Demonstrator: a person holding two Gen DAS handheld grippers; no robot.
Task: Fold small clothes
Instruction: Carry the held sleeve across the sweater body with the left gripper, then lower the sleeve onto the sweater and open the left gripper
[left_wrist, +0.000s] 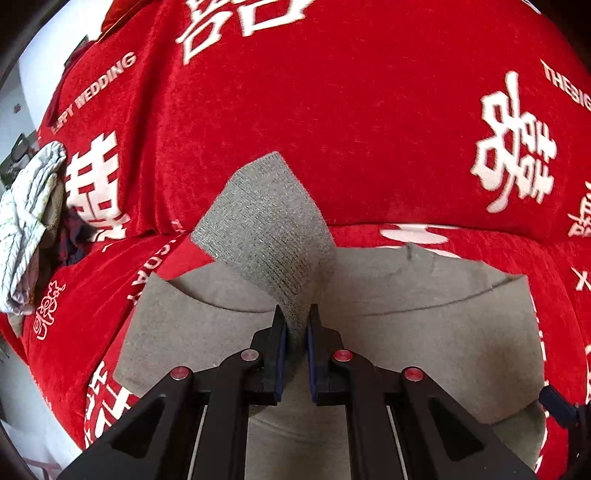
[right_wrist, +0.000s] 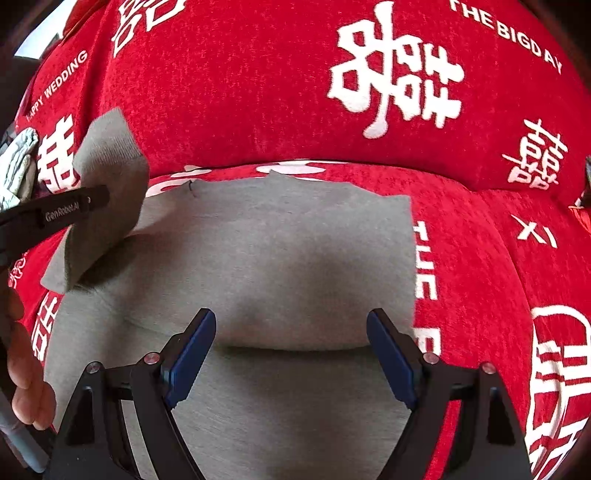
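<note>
Left tongs (left_wrist: 295, 325) clamped tight on a corner flap of the grey garment (left_wrist: 424, 332), pads pinching the knit cloth between them. Flap is lifted off the rest and stands up toward 12 o'clock in the left wrist view, its ribbed underside showing. From the right wrist view the same left tongs (right_wrist: 105, 195) come in at 9 o'clock, holding the flap raised above the garment's left edge.

Right tongs (right_wrist: 291, 332) wide open, nothing between the pads, hanging over the middle of the grey garment (right_wrist: 277, 258); whether the tips touch the cloth I cannot tell.

Garment lies spread flat on the red sofa cover (left_wrist: 332, 129) with white lettering. A person's fingers (right_wrist: 26, 391) show at 8 o'clock. Pale crumpled cloth pile (left_wrist: 29, 221) sits at 9 o'clock, well apart from the garment.
</note>
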